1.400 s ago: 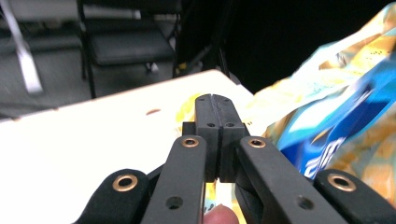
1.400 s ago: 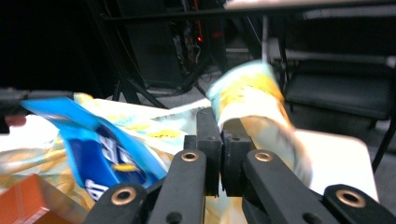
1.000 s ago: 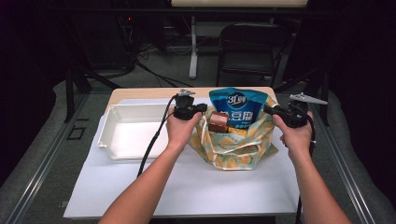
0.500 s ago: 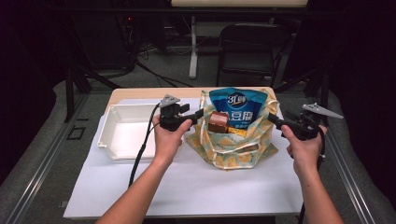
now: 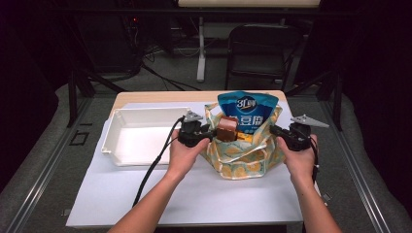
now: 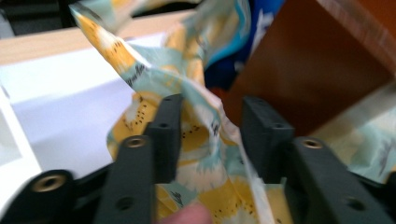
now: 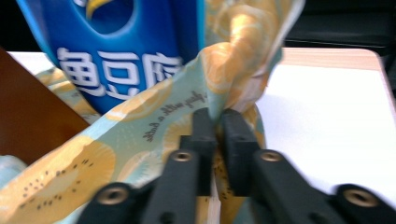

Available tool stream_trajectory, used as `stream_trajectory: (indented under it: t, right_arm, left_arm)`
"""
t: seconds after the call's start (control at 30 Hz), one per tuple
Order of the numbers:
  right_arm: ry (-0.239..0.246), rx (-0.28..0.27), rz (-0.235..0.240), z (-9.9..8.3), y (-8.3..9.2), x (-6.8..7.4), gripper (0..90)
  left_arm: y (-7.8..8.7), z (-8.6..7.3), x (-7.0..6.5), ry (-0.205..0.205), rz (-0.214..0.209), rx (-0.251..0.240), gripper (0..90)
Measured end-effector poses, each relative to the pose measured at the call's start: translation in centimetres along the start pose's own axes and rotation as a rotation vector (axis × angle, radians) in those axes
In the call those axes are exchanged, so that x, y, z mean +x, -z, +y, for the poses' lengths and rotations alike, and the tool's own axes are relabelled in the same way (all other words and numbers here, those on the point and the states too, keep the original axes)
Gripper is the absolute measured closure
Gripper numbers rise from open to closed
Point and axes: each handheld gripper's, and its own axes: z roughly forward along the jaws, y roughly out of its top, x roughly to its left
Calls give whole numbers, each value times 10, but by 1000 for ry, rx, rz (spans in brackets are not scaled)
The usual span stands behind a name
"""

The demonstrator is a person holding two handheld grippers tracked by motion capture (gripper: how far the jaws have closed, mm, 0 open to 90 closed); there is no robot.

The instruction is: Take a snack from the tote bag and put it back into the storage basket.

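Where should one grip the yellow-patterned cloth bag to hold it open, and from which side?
Grip the cloth bag at the upper rim, one gripper at each side. There the fabric rises in loose folds thin enough for the jaws. The right gripper is already shut on a bunched fold at the right rim. The left gripper has cloth between its closing jaws, beside the brown box.
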Motion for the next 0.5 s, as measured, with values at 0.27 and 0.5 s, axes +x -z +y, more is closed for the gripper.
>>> stream_trajectory:
  t: [0.27,0.5]
  right_arm:
    - [-12,68,-56,-29,-7,-14,900]
    - [-28,66,-69,-39,-2,-22,900]
  left_arm:
    - [-15,-23,-12,-24,69,71,871]
    - [-26,-41,-13,8,76,87,877]
